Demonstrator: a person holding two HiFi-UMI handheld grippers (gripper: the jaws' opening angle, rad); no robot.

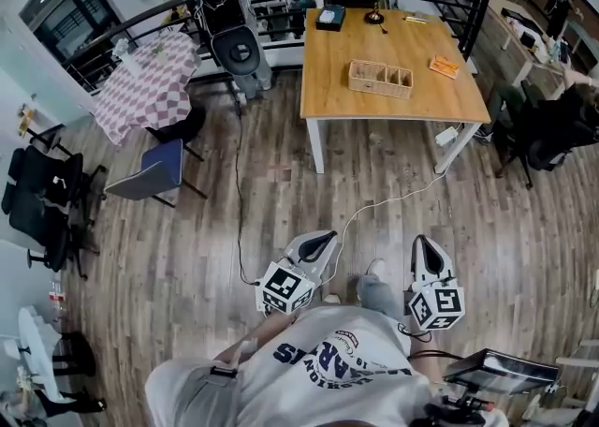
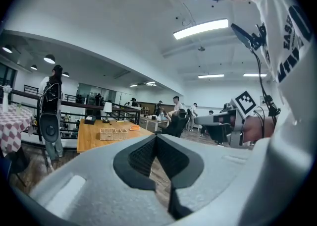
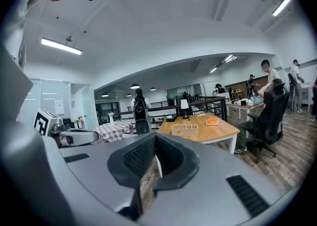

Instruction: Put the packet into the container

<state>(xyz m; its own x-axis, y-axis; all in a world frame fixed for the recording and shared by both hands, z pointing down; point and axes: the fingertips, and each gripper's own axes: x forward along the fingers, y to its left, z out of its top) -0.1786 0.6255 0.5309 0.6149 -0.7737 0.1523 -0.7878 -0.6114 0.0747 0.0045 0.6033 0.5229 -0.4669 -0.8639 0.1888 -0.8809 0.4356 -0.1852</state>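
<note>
We stand on the wooden floor [image 1: 234, 219], well apart from the table [image 1: 393, 36], which fills the upper part of the head view with open boards between it and us. Our left gripper [image 1: 321, 242] and right gripper [image 1: 427, 247] are held out low in front of us, side by side and pointing towards that table. In each gripper's own view the dark pads meet at the tips with nothing between them, so both are closed and empty. On the tabletop sits the container [image 1: 380, 79], a shallow woven basket split into compartments, which looks empty from here, though it is too small for us to be sure. The packet [image 1: 444, 66], small and orange, lies flat on the table near the container, on the side towards the far right edge and apart from it. We judge the task not yet begun: the packet is untouched, and we have to reach the table, open a gripper, take the packet and set it in the basket.
</note>
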